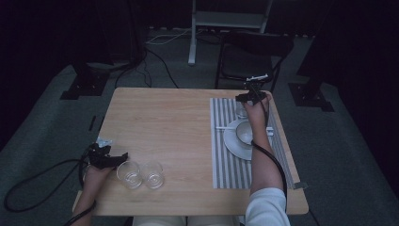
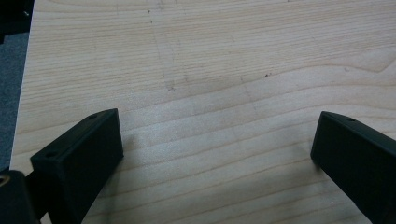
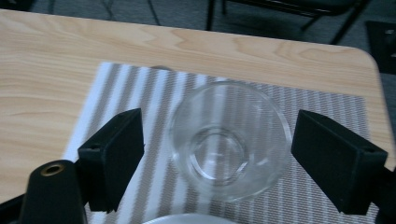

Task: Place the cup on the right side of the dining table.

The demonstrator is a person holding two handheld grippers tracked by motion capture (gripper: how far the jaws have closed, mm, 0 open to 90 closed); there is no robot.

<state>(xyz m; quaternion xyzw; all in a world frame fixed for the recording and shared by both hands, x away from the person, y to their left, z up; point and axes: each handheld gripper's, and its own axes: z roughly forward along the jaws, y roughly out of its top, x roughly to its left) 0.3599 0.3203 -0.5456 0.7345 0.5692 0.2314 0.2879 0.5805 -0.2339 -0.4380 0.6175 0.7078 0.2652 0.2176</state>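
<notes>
A clear empty glass (image 3: pixel 229 140) stands upright on the striped placemat (image 3: pixel 140 93), at its far end (image 1: pixel 241 111). My right gripper (image 3: pixel 217 122) is open, one jaw on each side of the glass without touching it; in the high view it (image 1: pixel 251 96) hovers over the mat's far edge. Two more clear glasses (image 1: pixel 129 174) (image 1: pixel 152 174) stand side by side near the table's front left. Just left of them my left gripper (image 1: pixel 120 157) is open, and in its own view it (image 2: pixel 218 119) has bare wood between its jaws.
A white plate (image 1: pixel 233 143) holding a pale bowl (image 1: pixel 244 132) sits mid-placemat under the right forearm; its rim (image 3: pixel 187 218) lies just in front of the glass. The wooden table (image 1: pixel 164 117) is bare in the middle. A dark chair (image 1: pixel 249 56) stands behind the far edge.
</notes>
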